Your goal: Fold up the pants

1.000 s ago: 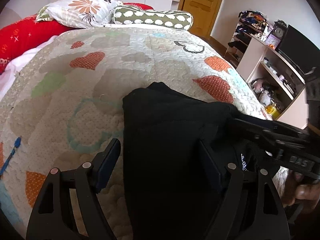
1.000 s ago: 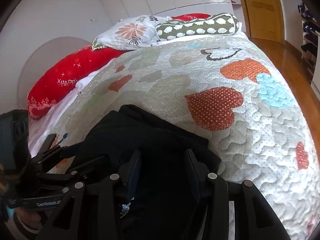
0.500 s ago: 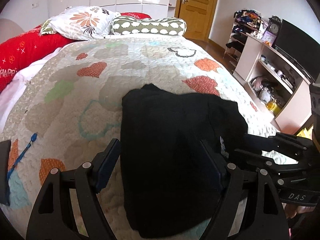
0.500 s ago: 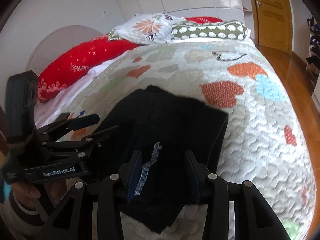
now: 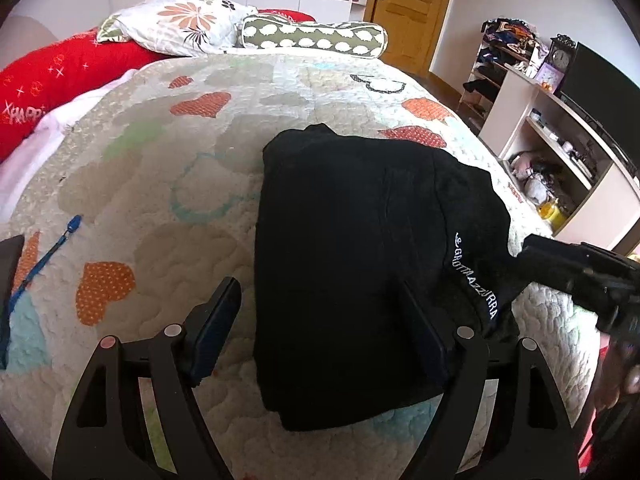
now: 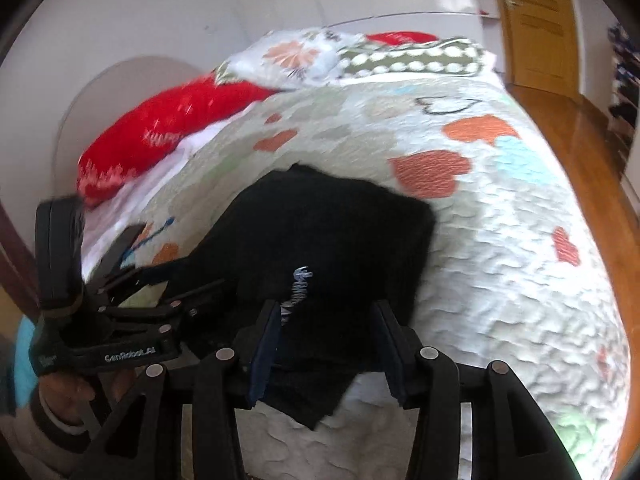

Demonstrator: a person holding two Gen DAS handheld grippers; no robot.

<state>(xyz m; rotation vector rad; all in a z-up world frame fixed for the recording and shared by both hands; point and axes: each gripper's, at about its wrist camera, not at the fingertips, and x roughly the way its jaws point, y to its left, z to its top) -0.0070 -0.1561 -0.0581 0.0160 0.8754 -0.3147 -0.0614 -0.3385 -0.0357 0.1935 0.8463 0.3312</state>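
Observation:
The black pants (image 5: 352, 248) lie folded into a thick rectangle on the heart-patterned quilt (image 5: 160, 184), with a white-lettered band on their right side. My left gripper (image 5: 320, 336) is open and empty, hovering above the near edge of the pants. My right gripper (image 6: 326, 344) is open and empty, above the near end of the pants (image 6: 332, 248). The right gripper also shows at the right edge of the left wrist view (image 5: 576, 272), and the left gripper at the left of the right wrist view (image 6: 120, 320).
Pillows (image 5: 180, 20) and a red cushion (image 5: 60, 76) lie at the head of the bed. A blue pen (image 5: 44, 256) lies on the quilt at left. A shelf unit with a TV (image 5: 568, 128) stands to the right, a wooden door (image 5: 412, 8) beyond.
Both grippers have pulled back and up from the pants, which now lie folded and free on the quilt. The right wrist view is blurred from motion.

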